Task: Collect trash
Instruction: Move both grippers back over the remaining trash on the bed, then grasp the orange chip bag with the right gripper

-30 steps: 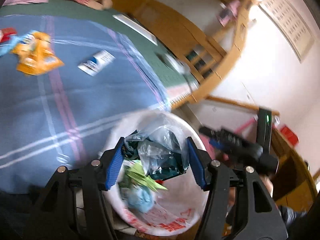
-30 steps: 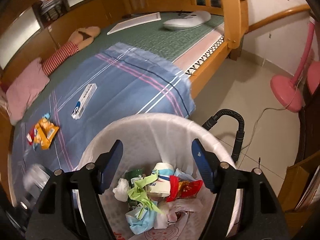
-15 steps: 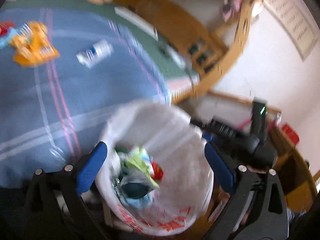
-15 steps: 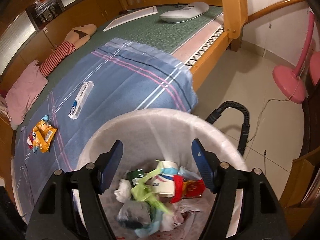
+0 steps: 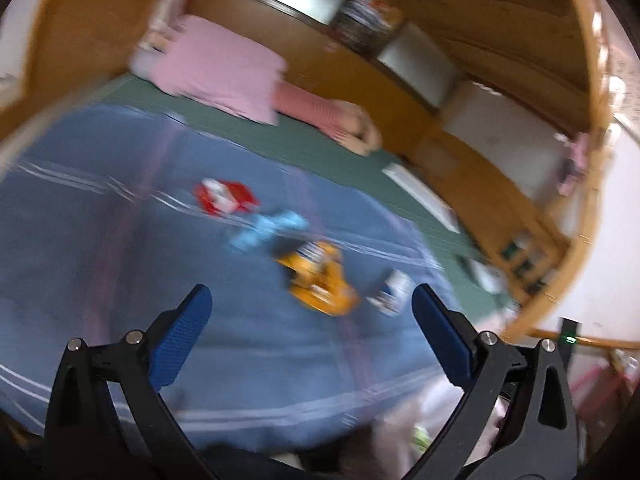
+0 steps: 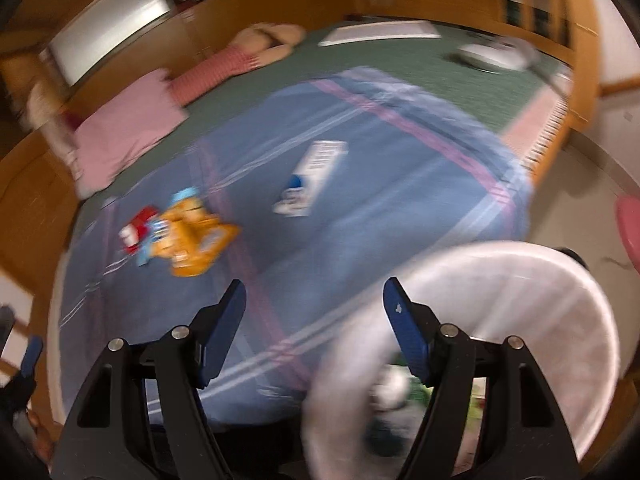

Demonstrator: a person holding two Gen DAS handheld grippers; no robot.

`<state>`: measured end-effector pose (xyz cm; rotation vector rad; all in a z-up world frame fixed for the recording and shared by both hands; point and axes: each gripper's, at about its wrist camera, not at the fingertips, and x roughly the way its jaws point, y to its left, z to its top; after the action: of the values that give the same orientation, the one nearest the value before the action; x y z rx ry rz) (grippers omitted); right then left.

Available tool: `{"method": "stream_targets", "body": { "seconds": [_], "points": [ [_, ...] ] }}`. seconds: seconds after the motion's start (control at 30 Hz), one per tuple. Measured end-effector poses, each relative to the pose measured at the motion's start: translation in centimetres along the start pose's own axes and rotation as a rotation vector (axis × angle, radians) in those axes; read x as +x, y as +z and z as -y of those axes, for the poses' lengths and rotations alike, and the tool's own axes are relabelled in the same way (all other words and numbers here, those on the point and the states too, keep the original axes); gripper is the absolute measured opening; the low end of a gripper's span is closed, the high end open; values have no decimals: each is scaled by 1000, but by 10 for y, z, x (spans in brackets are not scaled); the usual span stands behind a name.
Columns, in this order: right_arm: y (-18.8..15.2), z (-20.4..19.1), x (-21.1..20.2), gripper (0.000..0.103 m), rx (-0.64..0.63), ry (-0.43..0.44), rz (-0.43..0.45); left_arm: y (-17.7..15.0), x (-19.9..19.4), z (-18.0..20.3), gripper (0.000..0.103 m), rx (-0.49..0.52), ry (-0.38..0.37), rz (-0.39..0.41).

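Note:
On the blue striped blanket (image 5: 100, 240) lie an orange snack bag (image 5: 320, 284), a light blue wrapper (image 5: 268, 228), a red and white wrapper (image 5: 222, 196) and a white and blue box (image 5: 390, 292). My left gripper (image 5: 306, 332) hangs wide open over the blanket, short of the orange bag, nothing between its fingers. In the right wrist view the orange bag (image 6: 196, 244), the red wrapper (image 6: 136, 230) and the box (image 6: 312, 178) show too. My right gripper (image 6: 314, 316) is open and empty, above the blanket's near edge. The white-lined trash bin (image 6: 560, 304) stands at lower right with trash inside.
A pink pillow (image 5: 224, 68) and a striped plush toy (image 5: 324, 114) lie at the bed's far side on the green mat (image 6: 400, 60). Wooden bed frame and cabinets (image 5: 500, 208) ring the bed. A pink fan base (image 6: 630, 228) stands on the tiled floor at right.
My left gripper let go of the clear plastic and dark wrapper into the bin, opened wide and swung up toward the bed. The right gripper swung left from over the bin toward the blanket.

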<state>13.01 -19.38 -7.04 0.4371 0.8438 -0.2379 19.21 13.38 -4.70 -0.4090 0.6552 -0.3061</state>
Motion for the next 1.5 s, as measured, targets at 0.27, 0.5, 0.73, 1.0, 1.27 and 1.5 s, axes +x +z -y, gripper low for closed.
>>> {"method": "stream_targets", "body": {
  "seconds": [0.27, 0.5, 0.73, 1.0, 1.27, 1.5],
  "points": [
    [34, -122, 86, 75, -148, 109, -57, 28, 4, -105, 100, -192, 262, 12],
    [61, -197, 173, 76, -306, -157, 15, 15, 7, -159, 100, -426, 309, -83],
    [43, -164, 216, 76, -231, -212, -155, 12, 21, -156, 100, -410, 319, -142],
    [10, -176, 193, 46, -297, -10, -241, 2, 38, -146, 100, -389, 335, -174],
    [-33, -224, 162, 54, -373, 304, -431, -3, 24, -164, 100, -476, 388, -138],
    [-7, -237, 134, 77, -345, 475, -343, -9, 7, -192, 100, -615, 398, -97]
  ]
}}
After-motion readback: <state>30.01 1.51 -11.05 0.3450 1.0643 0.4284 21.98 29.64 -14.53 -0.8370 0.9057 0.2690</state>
